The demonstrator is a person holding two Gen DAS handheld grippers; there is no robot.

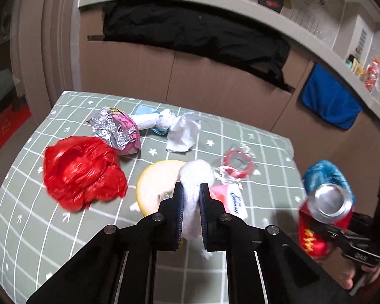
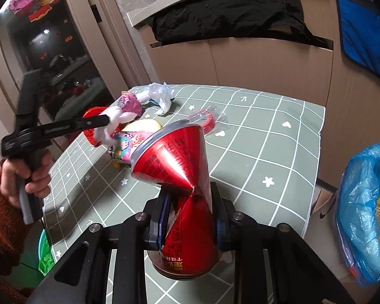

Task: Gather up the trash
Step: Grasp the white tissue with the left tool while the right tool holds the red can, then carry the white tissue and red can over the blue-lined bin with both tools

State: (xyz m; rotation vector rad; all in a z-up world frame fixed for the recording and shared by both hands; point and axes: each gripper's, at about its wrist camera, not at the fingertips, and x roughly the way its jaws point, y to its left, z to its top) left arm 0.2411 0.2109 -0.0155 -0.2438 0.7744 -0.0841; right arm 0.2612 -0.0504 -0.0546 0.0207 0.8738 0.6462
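Note:
My left gripper [image 1: 190, 190] is shut on a white wad of tissue [image 1: 193, 177] and holds it above the table; it also shows in the right wrist view [image 2: 106, 121]. My right gripper [image 2: 190, 202] is shut on a crushed red can [image 2: 174, 157], held above the table's near right edge; the can also shows in the left wrist view [image 1: 326, 202]. On the green checked tablecloth [image 1: 240, 131] lie a red plastic bag [image 1: 81, 169], a foil snack wrapper [image 1: 116, 129], white and blue plastic [image 1: 169, 124], a red tape ring [image 1: 238, 160] and a yellow lid [image 1: 154, 185].
A bin lined with a blue bag [image 2: 364, 210] stands off the table's right side. A green-lined bin [image 2: 45, 250] sits low at the left. Brown cabinets [image 1: 139, 68] with black cloth [image 1: 190, 30] and a blue cloth [image 1: 329, 98] stand behind the table.

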